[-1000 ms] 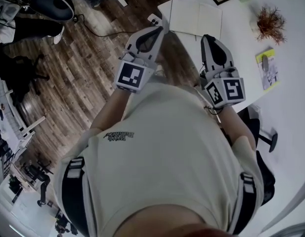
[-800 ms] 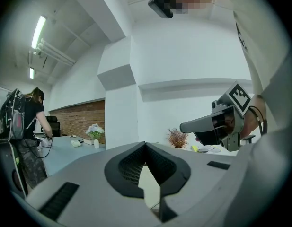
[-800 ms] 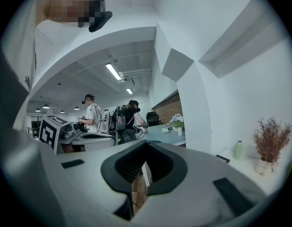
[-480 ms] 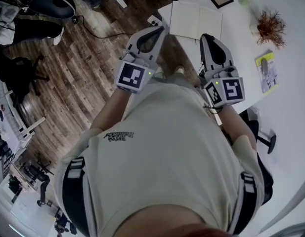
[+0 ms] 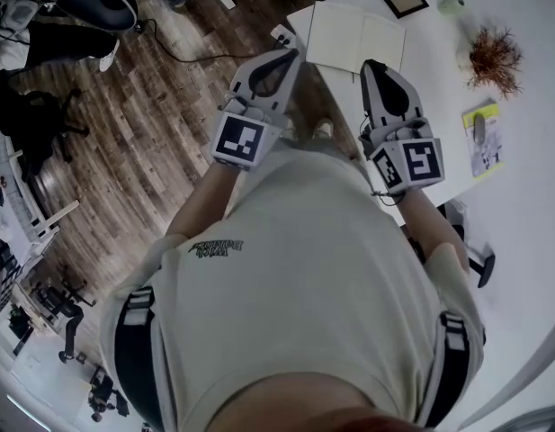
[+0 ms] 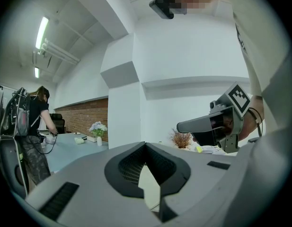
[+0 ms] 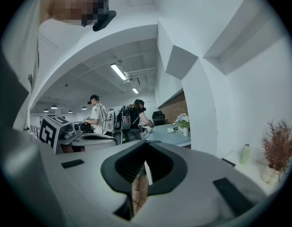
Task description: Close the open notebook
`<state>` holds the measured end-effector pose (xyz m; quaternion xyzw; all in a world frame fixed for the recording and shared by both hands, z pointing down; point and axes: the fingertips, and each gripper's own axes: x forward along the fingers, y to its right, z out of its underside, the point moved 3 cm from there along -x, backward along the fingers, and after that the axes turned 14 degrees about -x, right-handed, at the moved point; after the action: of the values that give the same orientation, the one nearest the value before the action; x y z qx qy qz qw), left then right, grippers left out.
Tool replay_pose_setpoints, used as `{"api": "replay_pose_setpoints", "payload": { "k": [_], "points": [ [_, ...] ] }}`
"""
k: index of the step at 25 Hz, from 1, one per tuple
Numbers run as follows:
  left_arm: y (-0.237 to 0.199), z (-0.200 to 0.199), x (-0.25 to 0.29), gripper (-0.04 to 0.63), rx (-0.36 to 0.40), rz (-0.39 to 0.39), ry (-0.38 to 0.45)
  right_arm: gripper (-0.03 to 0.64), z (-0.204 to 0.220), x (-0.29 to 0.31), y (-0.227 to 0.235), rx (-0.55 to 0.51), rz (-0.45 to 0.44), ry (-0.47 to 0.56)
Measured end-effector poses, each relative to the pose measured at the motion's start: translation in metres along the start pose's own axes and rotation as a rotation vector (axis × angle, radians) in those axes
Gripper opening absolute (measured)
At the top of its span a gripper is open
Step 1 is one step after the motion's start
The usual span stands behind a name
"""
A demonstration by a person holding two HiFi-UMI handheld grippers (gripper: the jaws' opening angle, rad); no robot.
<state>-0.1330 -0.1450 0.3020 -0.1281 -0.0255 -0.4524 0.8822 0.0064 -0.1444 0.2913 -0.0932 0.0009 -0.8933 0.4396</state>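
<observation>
Nothing moved: notebook lies open | left gripper, right gripper: jaws together | shirt print illegible

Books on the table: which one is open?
The big white notebook by the corner of the table, its two blank pages spread flat. The yellow booklet further right lies closed.

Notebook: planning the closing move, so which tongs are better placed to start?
Probably the right tongs: shut, they point at the notebook's near edge, over the table. The left tongs reach only the table's corner, mostly over the floor.
</observation>
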Motion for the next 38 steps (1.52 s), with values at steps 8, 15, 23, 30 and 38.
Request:
{"api": "replay_pose_setpoints", "payload": {
  "k": [8,15,23,30,38],
  "points": [
    [-0.009,0.017,0.008,0.012,-0.014,-0.029,-0.036,0.003,0.013,0.015,0.000,-0.008,-0.041,-0.033],
    [-0.026,0.040,0.020,0.012,-0.017,-0.030,-0.058,0.052,0.041,0.039,-0.001,-0.008,-0.083,-0.103],
    [-0.050,0.080,0.044,0.012,-0.059,-0.029,-0.108,0.115,0.098,0.079,-0.010,-0.081,-0.122,-0.212],
    [-0.072,0.134,0.071,0.012,-0.071,-0.039,-0.149,0.143,0.177,0.106,-0.016,-0.125,-0.142,-0.342],
    [-0.101,0.184,0.080,0.012,-0.080,-0.040,-0.221,0.195,0.241,0.140,-0.036,-0.202,-0.188,-0.502]
  ]
}}
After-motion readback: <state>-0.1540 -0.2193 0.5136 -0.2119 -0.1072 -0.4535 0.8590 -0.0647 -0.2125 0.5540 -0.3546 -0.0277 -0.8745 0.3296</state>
